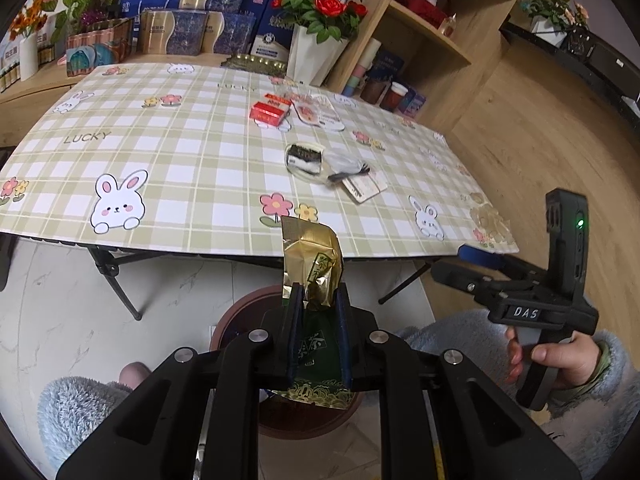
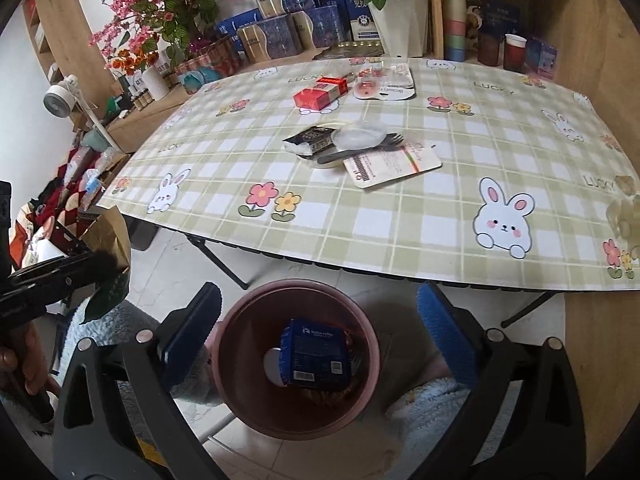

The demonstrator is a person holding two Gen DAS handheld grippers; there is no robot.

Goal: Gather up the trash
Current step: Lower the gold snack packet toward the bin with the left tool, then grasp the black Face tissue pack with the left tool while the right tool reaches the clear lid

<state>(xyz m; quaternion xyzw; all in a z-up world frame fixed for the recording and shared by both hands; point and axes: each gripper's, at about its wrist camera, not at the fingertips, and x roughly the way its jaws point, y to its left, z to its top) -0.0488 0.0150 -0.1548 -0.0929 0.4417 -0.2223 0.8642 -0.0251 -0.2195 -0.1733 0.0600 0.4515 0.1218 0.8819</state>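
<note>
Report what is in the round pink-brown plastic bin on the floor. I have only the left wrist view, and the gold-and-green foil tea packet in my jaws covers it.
Observer: The right wrist view looks straight into the round pink-brown plastic bin. A dark blue cardboard coffee box lies inside.
Operator: Check for anything else in there.
Observer: A small white round object sits against the box's left side; I cannot tell what it is.
Operator: Confirm the right gripper's jaws.
Observer: The right gripper hangs over the bin, jaws wide open, nothing between them.
</note>
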